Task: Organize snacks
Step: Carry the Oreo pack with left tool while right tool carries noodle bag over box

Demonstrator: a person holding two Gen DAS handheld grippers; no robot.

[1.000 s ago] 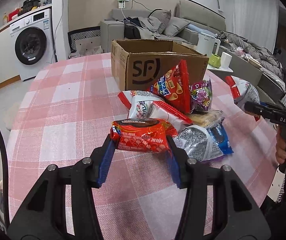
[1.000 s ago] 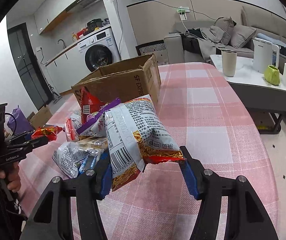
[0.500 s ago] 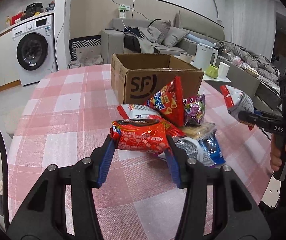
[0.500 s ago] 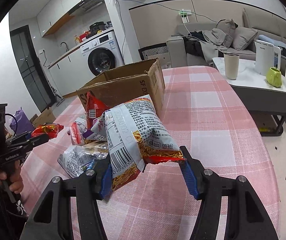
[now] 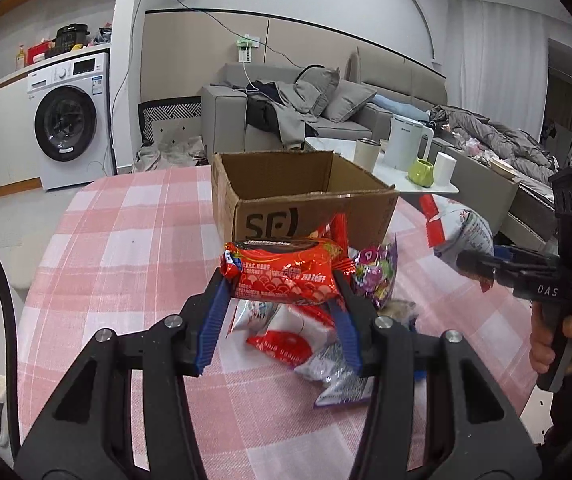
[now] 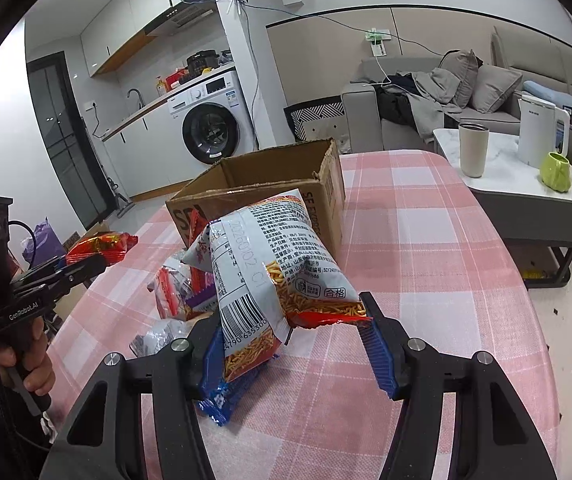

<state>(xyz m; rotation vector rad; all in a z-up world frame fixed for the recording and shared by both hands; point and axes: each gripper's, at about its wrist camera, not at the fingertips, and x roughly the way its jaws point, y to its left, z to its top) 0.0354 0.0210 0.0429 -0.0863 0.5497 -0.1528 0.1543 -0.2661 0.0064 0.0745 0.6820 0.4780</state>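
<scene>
Left wrist view: left gripper pinches a red snack pack above the pile, near the open cardboard box. Right gripper pinches a noodle-snack bag by its lower edge; that loose hold may slip, dropping it short of the box.

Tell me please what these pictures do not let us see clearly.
- Floor of the cardboard box: both views, hidden by its walls.
- Snack pile on the table: left wrist view, partly covered by the red packet in the left hand-held gripper.
- Right wrist view: noodle bag covers the pile.
</scene>
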